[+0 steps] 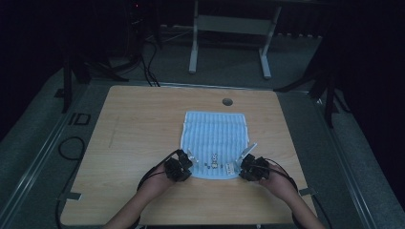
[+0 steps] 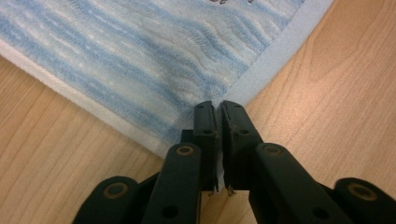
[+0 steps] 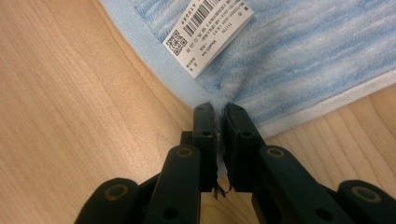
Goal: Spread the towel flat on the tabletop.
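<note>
On the wooden table (image 1: 143,138), seen from the high view, a light blue striped towel (image 1: 217,133) lies spread flat a bit right of center, its far edge close to the round cable hole (image 1: 227,101) in the tabletop. Both of the person's forearms come up from the bottom, and each hand has a black gripper sitting at one of the towel's near corners: the left gripper (image 1: 185,161) at the near left corner, the right gripper (image 1: 244,164) at the near right one. There's a small white tag (image 1: 230,167) on the towel's near edge, just beside the right gripper. The room around is pretty dark, with a white desk frame (image 1: 229,28) on the floor beyond the table and some cables trailing off to the left. Over in the left gripper view, the left gripper (image 2: 218,108) has its jaws clamped nearly together on the towel (image 2: 154,56) corner, and you can see a sliver of white hem pinched between them, with bare wood on both sides. Then the right gripper view is basically the mirror of that: the right gripper (image 3: 219,109) is clenched on the other corner of the towel (image 3: 303,60), fabric bunching a little right at the tips, and the white tag (image 3: 210,32) with its barcode and QR code lies flat on the cloth just ahead of the jaws.
</note>
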`<state>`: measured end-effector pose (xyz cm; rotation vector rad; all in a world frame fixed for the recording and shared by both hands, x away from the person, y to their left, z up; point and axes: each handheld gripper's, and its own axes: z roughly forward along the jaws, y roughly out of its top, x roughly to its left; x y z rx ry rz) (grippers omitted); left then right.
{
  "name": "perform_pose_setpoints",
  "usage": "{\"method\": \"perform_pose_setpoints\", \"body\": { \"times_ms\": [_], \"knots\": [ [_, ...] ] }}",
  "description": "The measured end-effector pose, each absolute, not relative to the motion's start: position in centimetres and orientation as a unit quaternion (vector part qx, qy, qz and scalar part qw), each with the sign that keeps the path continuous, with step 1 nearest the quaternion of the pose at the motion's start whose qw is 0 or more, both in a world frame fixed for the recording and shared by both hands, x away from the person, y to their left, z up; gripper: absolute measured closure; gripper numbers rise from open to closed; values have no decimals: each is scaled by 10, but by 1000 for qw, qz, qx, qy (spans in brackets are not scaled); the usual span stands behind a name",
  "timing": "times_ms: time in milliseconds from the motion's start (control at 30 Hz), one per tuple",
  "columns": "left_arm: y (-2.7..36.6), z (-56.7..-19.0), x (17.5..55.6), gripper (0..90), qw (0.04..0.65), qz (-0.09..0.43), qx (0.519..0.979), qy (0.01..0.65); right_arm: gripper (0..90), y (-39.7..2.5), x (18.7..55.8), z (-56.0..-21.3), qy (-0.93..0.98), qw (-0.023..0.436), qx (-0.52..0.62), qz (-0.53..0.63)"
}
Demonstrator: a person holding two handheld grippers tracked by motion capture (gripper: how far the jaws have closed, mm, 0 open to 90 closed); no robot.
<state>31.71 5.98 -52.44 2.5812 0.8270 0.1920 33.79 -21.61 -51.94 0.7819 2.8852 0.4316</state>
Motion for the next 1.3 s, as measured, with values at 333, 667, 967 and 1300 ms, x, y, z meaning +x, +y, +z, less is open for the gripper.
{"method": "perform_pose_setpoints", "body": {
  "times_ms": [333,667,967,1300],
  "knots": [
    [75,-450,274,856,308,51,909,274,837,-245,301,-451,936,95,251,226],
    [71,-417,195,845,350,-3,914,207,837,-276,200,-402,926,121,214,285],
    [69,-442,197,589,328,-69,921,199,647,-297,180,-421,926,98,241,274],
    [74,-479,304,633,275,48,907,316,895,-271,305,-463,918,117,288,247]
  ]
}}
